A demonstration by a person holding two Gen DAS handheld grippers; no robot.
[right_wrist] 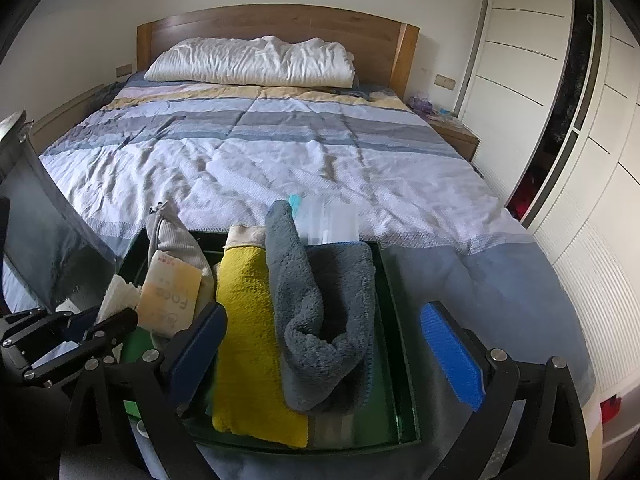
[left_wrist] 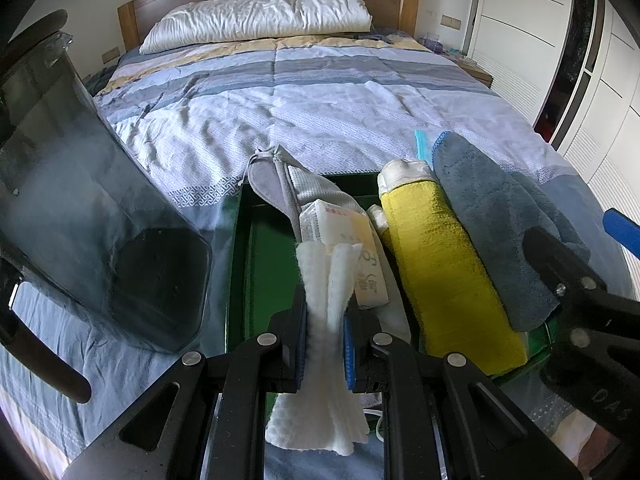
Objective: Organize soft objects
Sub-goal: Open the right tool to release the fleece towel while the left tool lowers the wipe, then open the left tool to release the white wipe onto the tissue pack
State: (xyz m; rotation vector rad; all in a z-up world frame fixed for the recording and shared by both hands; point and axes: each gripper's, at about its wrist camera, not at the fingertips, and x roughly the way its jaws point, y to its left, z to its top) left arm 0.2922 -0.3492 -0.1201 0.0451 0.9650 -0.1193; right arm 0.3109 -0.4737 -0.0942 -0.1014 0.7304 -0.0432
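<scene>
We grasp a folded white fleecy cloth (left_wrist: 326, 308) in our left gripper (left_wrist: 325, 344), fingers clenched on it above the dark green rectangular tray (right_wrist: 394, 280) on the bed. Our right gripper (right_wrist: 324, 356) hangs released over the tray's grey plush towel (right_wrist: 320, 292), beside the yellow terry towel (right_wrist: 244, 320).

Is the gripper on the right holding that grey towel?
No: the right gripper stands wide open above the grey towel, its pads not pressing it.

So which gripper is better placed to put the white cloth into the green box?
Left. The left gripper is shut on the white cloth above the green box; the right gripper is open, empty.
</scene>
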